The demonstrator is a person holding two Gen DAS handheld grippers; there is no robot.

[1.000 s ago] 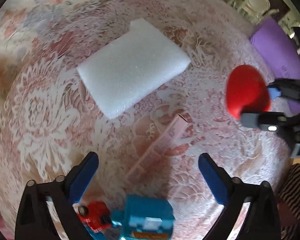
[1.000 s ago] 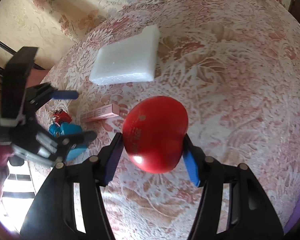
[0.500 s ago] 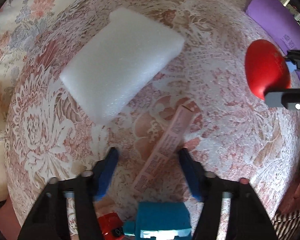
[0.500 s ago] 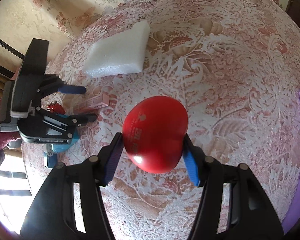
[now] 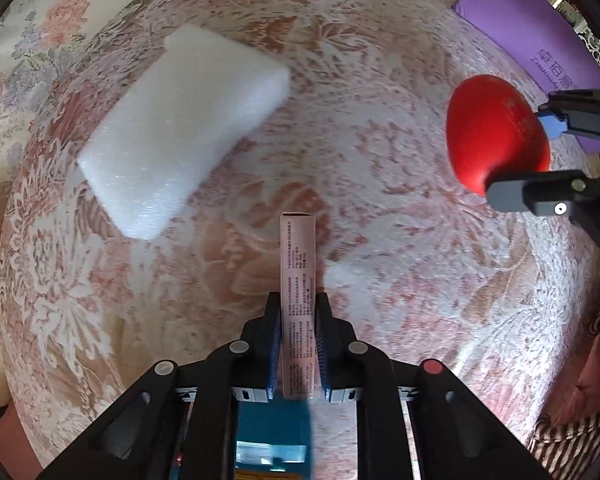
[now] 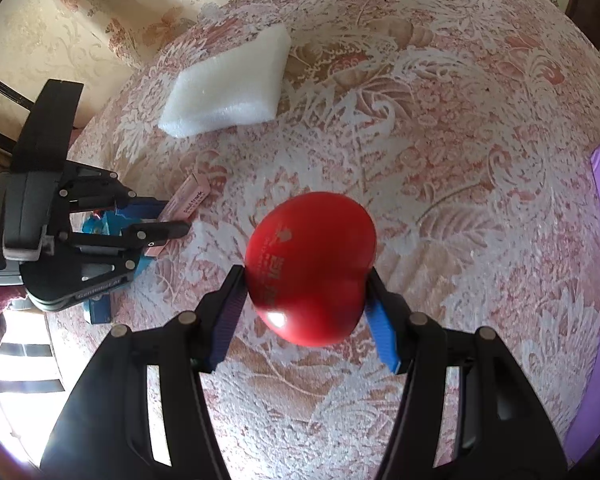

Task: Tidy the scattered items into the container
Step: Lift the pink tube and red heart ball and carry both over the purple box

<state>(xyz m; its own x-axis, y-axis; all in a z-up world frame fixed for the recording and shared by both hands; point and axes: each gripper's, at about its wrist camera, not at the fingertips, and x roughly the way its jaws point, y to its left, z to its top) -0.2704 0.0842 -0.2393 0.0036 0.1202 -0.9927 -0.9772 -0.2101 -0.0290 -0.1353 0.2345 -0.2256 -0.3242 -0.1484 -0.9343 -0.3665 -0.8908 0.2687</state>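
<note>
Pink carton (image 6: 192, 197) reads "paul frank", clamped by left hand-held gripper (image 5: 299, 312). Right hand-held gripper (image 6: 306, 280) grips red heart-shaped ball (image 6: 310, 266), print unreadable.

Pink box (image 6: 192, 200) reads "paul frank"; left hand-held gripper (image 6: 168, 224) "GenRobot.AI"

One foam block (image 5: 184, 128), one pink box (image 5: 298, 276), one red heart (image 6: 310, 268)

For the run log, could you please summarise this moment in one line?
left tool: shut on pink box | right tool: shut on red heart
</note>
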